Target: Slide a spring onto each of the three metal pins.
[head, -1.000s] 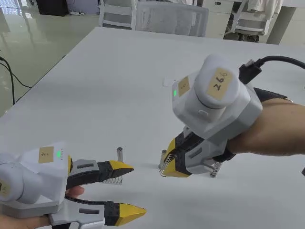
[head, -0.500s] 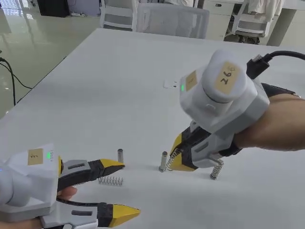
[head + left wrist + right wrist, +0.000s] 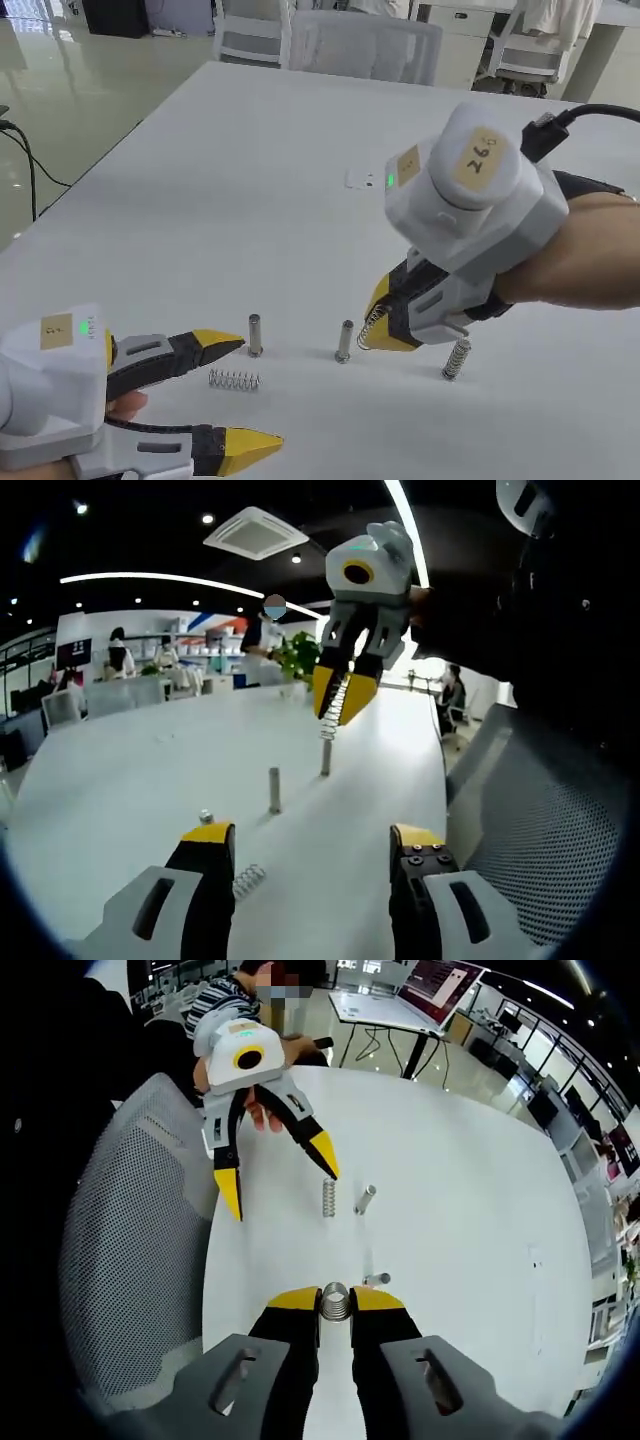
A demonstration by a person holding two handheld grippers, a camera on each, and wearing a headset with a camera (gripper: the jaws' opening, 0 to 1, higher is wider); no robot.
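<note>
Three short metal pins stand in a row on the white table (image 3: 200, 180). The left pin (image 3: 255, 335) and the middle pin (image 3: 344, 341) are bare; the right pin (image 3: 455, 360) carries a spring. My right gripper (image 3: 378, 322) is shut on a second spring (image 3: 337, 1302) and holds it just above and to the right of the middle pin (image 3: 377, 1280). A third spring (image 3: 235, 380) lies loose on the table in front of the left pin. Near it, my left gripper (image 3: 245, 392) is open with nothing between its fingers. In the left gripper view the right gripper (image 3: 345, 690) hangs over the middle pin (image 3: 325, 755).
A small white object (image 3: 358, 180) lies farther back on the table. Grey and white chairs (image 3: 350, 40) stand along the far edge. A black cable (image 3: 590, 115) runs from the right gripper. The table's left edge drops to a shiny floor (image 3: 60, 90).
The right gripper has lifted its spring from table level beside the middle pin to just above the pin's top. The left gripper stays open and has drifted slightly lower.
</note>
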